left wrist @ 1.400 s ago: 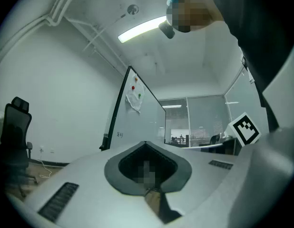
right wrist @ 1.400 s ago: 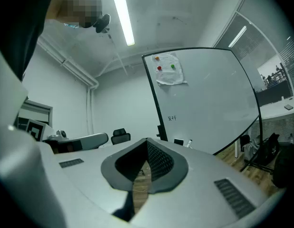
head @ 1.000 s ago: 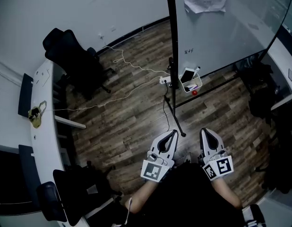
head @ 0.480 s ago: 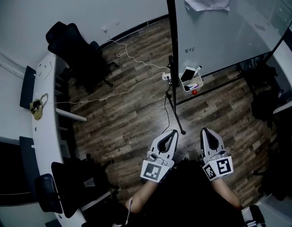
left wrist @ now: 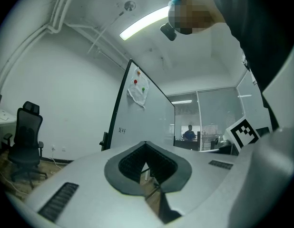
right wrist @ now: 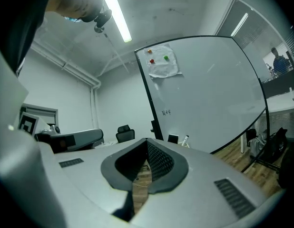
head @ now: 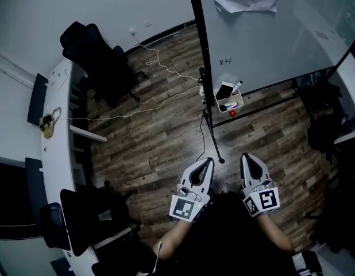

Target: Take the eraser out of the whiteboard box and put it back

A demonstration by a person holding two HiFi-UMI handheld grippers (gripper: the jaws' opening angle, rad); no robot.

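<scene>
The left tool (head: 207, 161) and right tool (head: 246, 156) are clenched empty, well apart from the box (head: 229, 99) at the whiteboard's (head: 269, 45) lower corner.

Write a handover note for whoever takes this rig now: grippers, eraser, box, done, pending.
Left gripper: shut, empty. Right gripper: shut, empty. Both are well short of the large whiteboard.
The pale rectangular eraser sits in the small white box at the whiteboard's lower edge, beside a marker.
Done: nothing visible yet.
Left: approach, lift the eraser out, put it back.
</scene>
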